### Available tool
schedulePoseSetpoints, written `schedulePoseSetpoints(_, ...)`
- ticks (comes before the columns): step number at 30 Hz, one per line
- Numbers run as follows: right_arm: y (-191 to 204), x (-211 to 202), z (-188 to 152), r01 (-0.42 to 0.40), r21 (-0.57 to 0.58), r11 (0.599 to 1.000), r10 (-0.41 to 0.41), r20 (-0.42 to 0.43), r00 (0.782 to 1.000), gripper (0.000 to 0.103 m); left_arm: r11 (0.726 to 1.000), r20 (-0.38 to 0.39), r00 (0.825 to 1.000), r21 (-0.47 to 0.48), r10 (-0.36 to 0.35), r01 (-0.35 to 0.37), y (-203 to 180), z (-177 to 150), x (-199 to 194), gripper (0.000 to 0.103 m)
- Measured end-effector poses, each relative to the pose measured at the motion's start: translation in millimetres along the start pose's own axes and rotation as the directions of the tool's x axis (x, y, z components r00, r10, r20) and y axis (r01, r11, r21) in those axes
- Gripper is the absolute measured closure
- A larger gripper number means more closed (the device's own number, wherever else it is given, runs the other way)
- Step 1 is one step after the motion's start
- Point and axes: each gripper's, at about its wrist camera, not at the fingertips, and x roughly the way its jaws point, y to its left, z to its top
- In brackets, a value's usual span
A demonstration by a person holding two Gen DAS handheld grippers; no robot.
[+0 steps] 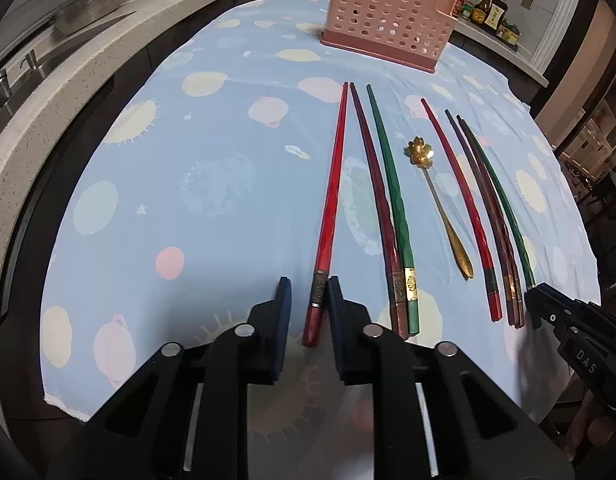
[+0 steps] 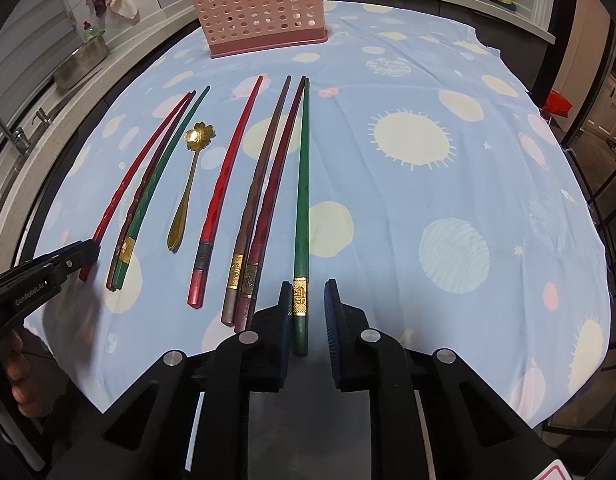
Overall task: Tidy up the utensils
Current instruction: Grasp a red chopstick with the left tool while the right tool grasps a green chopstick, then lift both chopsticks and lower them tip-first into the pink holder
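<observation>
- The left tool (image 1: 308, 296) is low over the desk (image 1: 212, 184), its jaws spread apart, with the butt end of a bright red chopstick (image 1: 331, 208) lying between them; the right-hand pad touches or nearly touches the stick, while the left-hand pad stands clear of it, so nothing is gripped.
- The right tool (image 2: 306, 300) is likewise parted, straddling the handle end of a green chopstick (image 2: 303, 184); the stick lies close to the left pad and apart from the right pad.
- All the chopsticks lie flat on a blue planet-print cloth (image 2: 447, 200), roughly parallel, tips pointing toward a pink perforated utensil holder (image 2: 260, 8) that stands upright at the far edge of the cloth.
- In the right wrist view, just left of that green stick lie a maroon chopstick (image 2: 268, 200) and a brown chopstick (image 2: 254, 200), touching near their banded handles; further left is a second red chopstick (image 2: 224, 184).
- A gold flower-bowl spoon (image 2: 188, 184) lies between that red stick and a bunch of three at the far left, where a dark chopstick (image 2: 142, 200) and another green chopstick (image 2: 156, 184) touch beside the bright red one.
- Sauce bottles (image 1: 483, 10) stand on a counter behind the holder.
</observation>
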Motion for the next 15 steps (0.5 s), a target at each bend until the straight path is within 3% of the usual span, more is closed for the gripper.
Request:
schedulePoseSetpoints(4,-2,0,0,-0.005,0.01,1.0,0.005,0.001,1.0,0.096,1.0,-0.002,1.0,-0.002,-0.013,0.013,0,0,-1,0.094)
schedulePoseSetpoints(15,-6,-11,2,-0.009,0.026,1.0,0.008,0.036,0.999,0.096,1.0,0.018,1.0,-0.007,-0.023,0.023,-2,2,-13,0.096)
